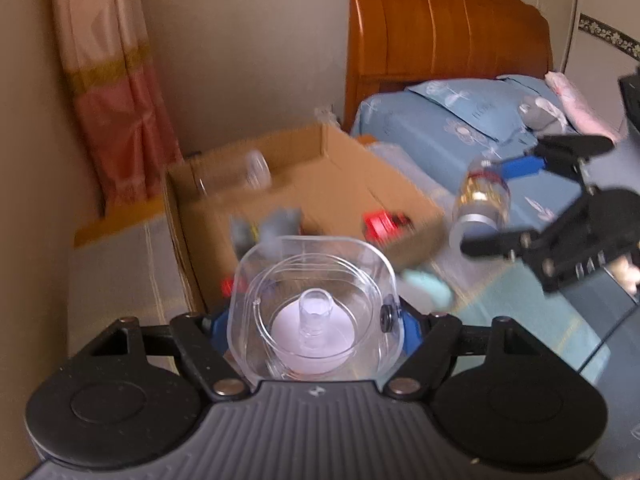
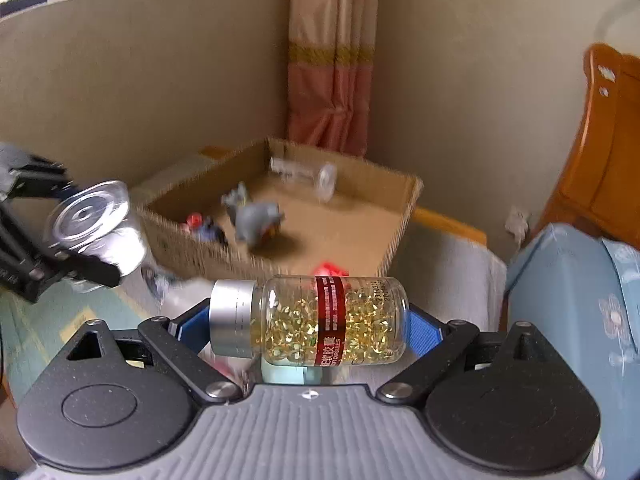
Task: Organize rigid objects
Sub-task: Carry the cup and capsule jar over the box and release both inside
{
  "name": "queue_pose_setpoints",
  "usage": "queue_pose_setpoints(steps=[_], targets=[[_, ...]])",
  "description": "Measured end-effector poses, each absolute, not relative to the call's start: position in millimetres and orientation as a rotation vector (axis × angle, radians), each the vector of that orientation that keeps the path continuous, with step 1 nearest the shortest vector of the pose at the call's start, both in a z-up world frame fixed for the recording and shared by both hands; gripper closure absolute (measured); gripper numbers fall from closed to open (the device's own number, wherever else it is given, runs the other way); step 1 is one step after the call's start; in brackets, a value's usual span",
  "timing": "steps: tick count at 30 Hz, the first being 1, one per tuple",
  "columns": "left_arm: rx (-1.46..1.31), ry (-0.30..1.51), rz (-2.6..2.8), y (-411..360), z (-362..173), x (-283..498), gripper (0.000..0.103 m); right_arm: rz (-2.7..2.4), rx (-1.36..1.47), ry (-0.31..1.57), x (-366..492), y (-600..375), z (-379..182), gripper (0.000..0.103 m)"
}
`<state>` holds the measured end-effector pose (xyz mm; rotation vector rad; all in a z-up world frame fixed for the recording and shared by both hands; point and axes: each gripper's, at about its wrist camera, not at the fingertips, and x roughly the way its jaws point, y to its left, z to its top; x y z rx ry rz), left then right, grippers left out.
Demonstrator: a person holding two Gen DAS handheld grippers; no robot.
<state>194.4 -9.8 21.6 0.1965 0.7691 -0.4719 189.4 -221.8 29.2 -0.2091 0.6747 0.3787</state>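
My left gripper [image 1: 312,320] is shut on a clear square plastic container [image 1: 312,300] with a knobbed lid, one blue pad on each side. In the right wrist view that gripper [image 2: 88,228] and the container [image 2: 96,220] hang at the left, in front of the box. My right gripper [image 2: 308,320] is shut end to end on a glass bottle [image 2: 332,320] of yellow capsules, which has a silver cap and a red label. The left wrist view shows it [image 1: 492,206] with the bottle [image 1: 482,200] at the right. An open cardboard box [image 2: 352,216] stands ahead of both.
In the box lie a grey elephant toy [image 2: 256,216], a clear jar on its side [image 2: 308,176], a red object [image 2: 328,270] and a small red-and-blue toy [image 2: 204,228]. A bed with blue bedding [image 1: 440,120] and a wooden headboard [image 1: 440,28] is to the right, a curtain [image 1: 116,100] behind.
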Motion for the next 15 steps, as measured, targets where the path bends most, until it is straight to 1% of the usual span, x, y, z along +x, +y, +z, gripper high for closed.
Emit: queue_pose_setpoints(steps=[6, 15], targets=[[0.201, 0.759, -0.436, -20.3, 34.8, 255.8, 0.027, 0.394, -0.19, 0.662, 230.4, -207.4, 44.9, 0.007], [0.219, 0.811, -0.388, -30.4, 20.5, 326.5, 0.027, 0.343, -0.176, 0.683, 291.4, -199.1, 44.2, 0.007]])
